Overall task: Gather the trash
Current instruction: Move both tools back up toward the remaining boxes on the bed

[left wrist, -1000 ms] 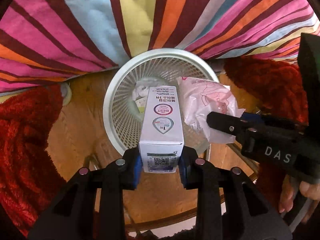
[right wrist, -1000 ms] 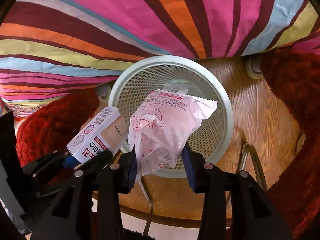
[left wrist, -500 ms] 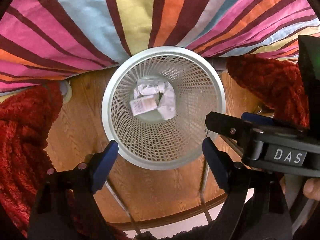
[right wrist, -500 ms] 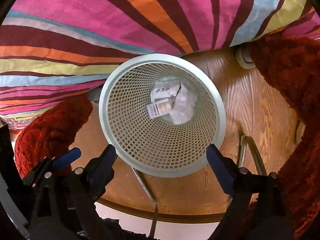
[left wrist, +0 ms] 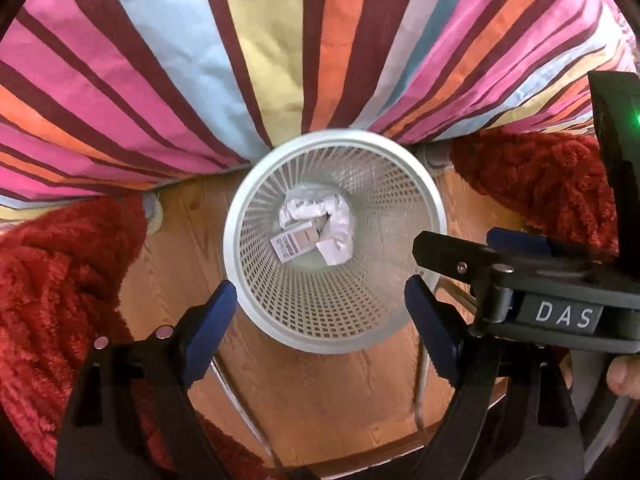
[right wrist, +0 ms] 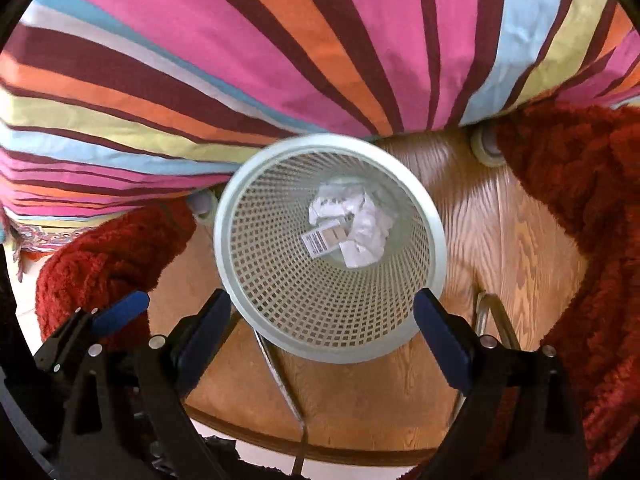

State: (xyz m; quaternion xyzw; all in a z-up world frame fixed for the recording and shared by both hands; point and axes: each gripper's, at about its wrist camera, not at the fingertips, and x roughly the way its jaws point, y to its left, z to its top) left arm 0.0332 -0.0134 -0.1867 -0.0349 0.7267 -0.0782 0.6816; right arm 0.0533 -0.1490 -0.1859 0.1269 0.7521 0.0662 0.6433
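trash sits at the bottom of the round white lattice plastic wastebasket (left wrist: 334, 240): a small white cardboard box with a barcode label (left wrist: 294, 242) lying on its side against a crumpled white wrapper (left wrist: 336, 228). my left gripper (left wrist: 320, 316) hangs above the basket with its jaws spread wide and nothing between them, having just opened, and my right gripper (right wrist: 320, 324) is the same, jaws just opened, wide and empty. the risk i see is in pulling away: both sets of blue pads frame the rim closely, so a careless sideways swing could clip the rim and tip the light basket on the wooden floor (left wrist: 352, 392), spilling what is inside; the two tools also sit close together and could knock each other. the left view shows the right tool's body with its lettering and a fingertip of my hand at the edge; the right view instead shows more bare floor to the right and the red shaggy rug (right wrist: 580, 208) there, under the striped multicoloured fabric (right wrist: 280, 48).
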